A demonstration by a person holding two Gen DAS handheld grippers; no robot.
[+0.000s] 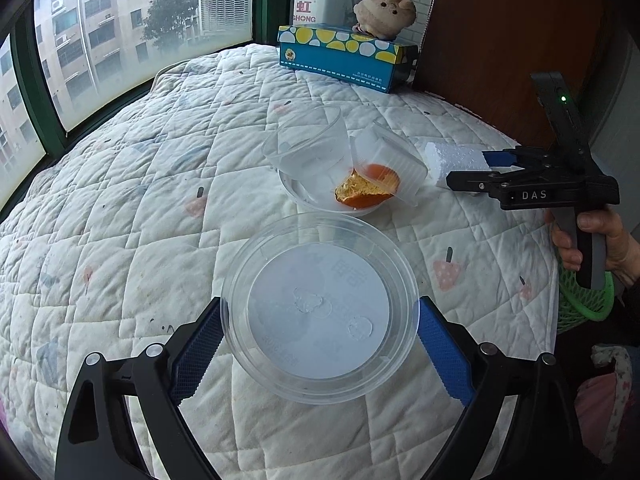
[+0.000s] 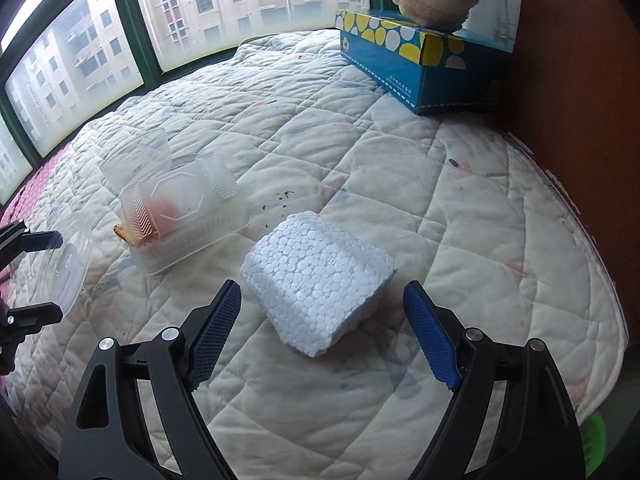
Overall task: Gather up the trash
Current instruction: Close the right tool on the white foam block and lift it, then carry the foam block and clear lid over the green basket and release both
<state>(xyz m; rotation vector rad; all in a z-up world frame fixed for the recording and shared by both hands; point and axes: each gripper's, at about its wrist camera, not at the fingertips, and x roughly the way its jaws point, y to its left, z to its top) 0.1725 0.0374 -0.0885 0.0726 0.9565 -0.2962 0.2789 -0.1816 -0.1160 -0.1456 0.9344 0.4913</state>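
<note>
Flanking foam block (image 2: 318,280): tub pile (image 2: 176,208), tissue box (image 2: 420,68).

Clear round lid (image 1: 320,308); foam block (image 2: 316,276)

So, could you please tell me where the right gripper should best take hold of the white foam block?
Probably across the foam block's two side faces, coming straight ahead from the near end. The right gripper is open, its fingers already either side of the block's near corner on the quilt.

A home bedroom — quilted bedspread (image 1: 160,184), plush toy (image 1: 385,10), tissue box (image 1: 344,56) by apartment windows (image 1: 132,28).
</note>
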